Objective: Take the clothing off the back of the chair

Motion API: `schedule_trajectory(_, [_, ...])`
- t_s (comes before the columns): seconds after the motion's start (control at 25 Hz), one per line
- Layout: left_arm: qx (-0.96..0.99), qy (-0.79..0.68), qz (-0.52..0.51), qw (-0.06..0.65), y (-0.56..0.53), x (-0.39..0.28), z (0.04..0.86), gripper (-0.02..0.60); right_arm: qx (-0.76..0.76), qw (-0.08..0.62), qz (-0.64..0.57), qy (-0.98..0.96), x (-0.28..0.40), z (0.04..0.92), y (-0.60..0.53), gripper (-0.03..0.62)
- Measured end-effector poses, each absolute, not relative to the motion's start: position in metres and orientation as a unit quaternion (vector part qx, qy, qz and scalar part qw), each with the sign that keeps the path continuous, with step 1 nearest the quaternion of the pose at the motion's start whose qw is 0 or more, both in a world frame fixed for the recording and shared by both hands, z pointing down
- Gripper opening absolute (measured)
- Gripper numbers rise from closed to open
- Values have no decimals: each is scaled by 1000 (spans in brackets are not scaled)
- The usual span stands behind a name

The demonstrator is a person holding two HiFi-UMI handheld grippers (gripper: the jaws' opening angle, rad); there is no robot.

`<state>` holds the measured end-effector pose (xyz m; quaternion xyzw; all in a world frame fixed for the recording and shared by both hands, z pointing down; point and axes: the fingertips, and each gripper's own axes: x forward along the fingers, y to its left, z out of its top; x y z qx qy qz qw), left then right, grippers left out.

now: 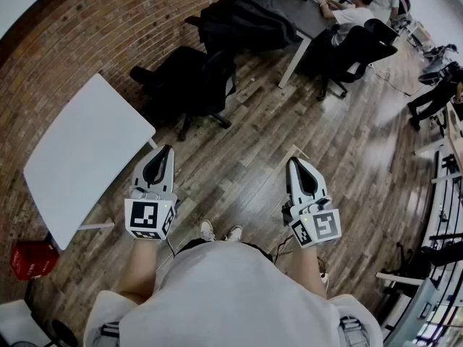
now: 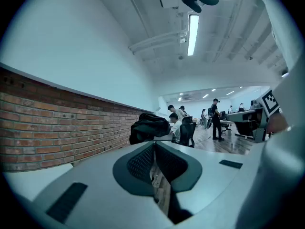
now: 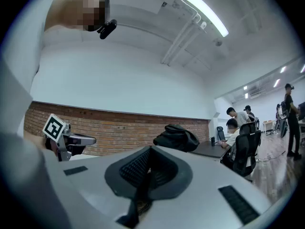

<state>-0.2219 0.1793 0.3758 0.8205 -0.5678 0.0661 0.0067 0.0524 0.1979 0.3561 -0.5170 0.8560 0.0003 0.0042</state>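
Observation:
A black office chair point(image 1: 189, 85) stands on the wood floor ahead of me, with dark clothing point(image 1: 210, 74) draped over its back. My left gripper point(image 1: 160, 150) and right gripper point(image 1: 296, 163) are held level side by side, well short of the chair. Both have their jaws together with nothing between them. In the left gripper view the left gripper point(image 2: 153, 144) hides the chair behind its body, and the right gripper point(image 3: 150, 149) does the same in the right gripper view.
A second dark heap of clothing point(image 1: 242, 16) lies on a dark desk point(image 1: 304, 9) by the brick wall. People point(image 1: 354, 13) sit at that desk on black chairs point(image 1: 358, 49). A white table point(image 1: 79, 157) stands at my left, with a red box point(image 1: 29, 259) below it.

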Motion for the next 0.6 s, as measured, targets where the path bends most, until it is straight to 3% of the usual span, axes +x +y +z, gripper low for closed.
schedule_trajectory(0.4, [816, -574, 68, 13, 185, -222, 378, 33, -506, 6, -2, 862, 51, 357, 202, 20])
schedule_trajectory(0.6, [818, -571, 71, 13, 181, -208, 378, 34, -508, 64, -19, 859, 76, 351, 202, 20])
